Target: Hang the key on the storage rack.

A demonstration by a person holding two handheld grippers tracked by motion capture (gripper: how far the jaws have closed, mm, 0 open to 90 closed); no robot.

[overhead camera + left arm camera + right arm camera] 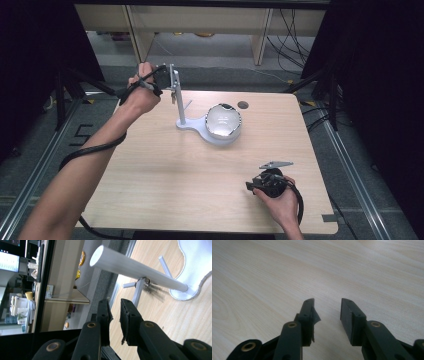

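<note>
Two claws were in play above a pale wooden surface (pixel 165 170). The left claw (pixel 167 75) was held at the far left corner of the surface, beside the top of the upright post (pixel 178 97) of a white stand (pixel 192 125). In the left gripper view, this claw (pixel 115 312) had its jaws a narrow gap apart, with nothing between them; the white post (pixel 140 271) ran across the picture just beyond the tips, not touched by them. Thin side pegs (pixel 165 263) stuck out from the post, and its foot met the flat white base (pixel 197 267). On the wide end of that base, near the middle of the surface, sat a shiny domed bowl (pixel 223 121). A small dark round hole (pixel 243 105) lay just behind the bowl. The right claw (pixel 252 186) rested low at the near right part of the surface, well apart from the stand. In the right gripper view its jaws (pixel 327 312) stood clearly apart over bare wood, holding nothing.
</note>
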